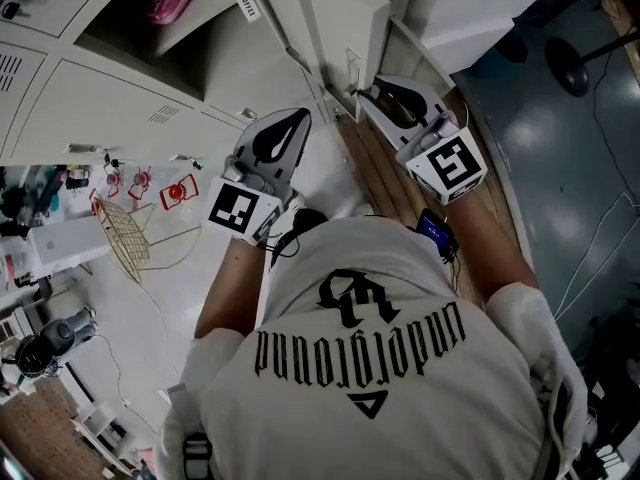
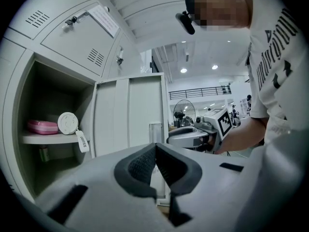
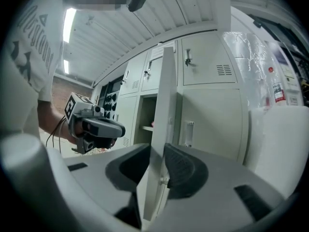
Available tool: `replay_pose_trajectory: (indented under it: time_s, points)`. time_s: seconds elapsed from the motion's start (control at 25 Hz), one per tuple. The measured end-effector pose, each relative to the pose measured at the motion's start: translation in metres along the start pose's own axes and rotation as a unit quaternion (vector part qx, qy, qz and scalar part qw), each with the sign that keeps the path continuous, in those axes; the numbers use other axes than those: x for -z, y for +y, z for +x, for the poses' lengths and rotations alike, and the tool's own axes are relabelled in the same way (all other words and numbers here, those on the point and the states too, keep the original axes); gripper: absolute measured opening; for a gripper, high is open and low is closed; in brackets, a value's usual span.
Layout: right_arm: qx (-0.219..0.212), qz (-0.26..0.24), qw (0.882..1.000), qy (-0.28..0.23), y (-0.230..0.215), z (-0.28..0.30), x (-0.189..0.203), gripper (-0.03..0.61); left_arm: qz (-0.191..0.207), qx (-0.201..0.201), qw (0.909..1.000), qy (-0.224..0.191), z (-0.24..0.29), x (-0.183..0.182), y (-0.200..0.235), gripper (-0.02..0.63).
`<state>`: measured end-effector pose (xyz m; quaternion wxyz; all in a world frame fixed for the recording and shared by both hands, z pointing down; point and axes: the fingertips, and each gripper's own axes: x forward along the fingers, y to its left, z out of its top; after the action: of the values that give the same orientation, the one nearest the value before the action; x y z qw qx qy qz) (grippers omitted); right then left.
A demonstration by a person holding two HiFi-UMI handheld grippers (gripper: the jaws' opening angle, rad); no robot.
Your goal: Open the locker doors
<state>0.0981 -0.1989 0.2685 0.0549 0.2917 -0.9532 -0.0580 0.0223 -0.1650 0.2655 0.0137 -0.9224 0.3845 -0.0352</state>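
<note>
We have one door (image 3: pixel 166 95) open, its edge pinched in our right gripper (image 3: pixel 157 154); left gripper (image 2: pixel 155 151) closed, empty; other doors (image 3: pixel 207 64) still shut.

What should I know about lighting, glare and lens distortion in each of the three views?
Head view: even light, sharp, soft reflections on the dark floor. Left gripper view: strong fisheye, black corners, ceiling lamps glare, open locker shadowed inside. Right gripper view: same fisheye, light strip overexposed, locker door in the right claw is sharp.
</note>
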Motion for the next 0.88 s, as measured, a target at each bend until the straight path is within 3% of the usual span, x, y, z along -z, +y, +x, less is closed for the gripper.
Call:
replay_pose_trajectory:
  time_s: [0.44, 0.68, 0.88]
  points:
    - [0.003, -0.009, 1.0, -0.003, 0.019, -0.026, 0.001, 0.192, 0.006, -0.034, 0.9994, -0.003, -0.034, -0.001, -0.003, 0.008]
    - [-0.036, -0.008, 0.999, -0.003, 0.062, -0.028, 0.001, 0.19, 0.006, -0.088, 0.996, 0.006, -0.077, 0.003, -0.001, 0.008]
    - [-0.08, 0.0, 0.997, -0.003, 0.1, -0.011, 0.0, 0.19, -0.02, -0.13, 0.9911, 0.021, -0.12, 0.005, -0.002, 0.008]
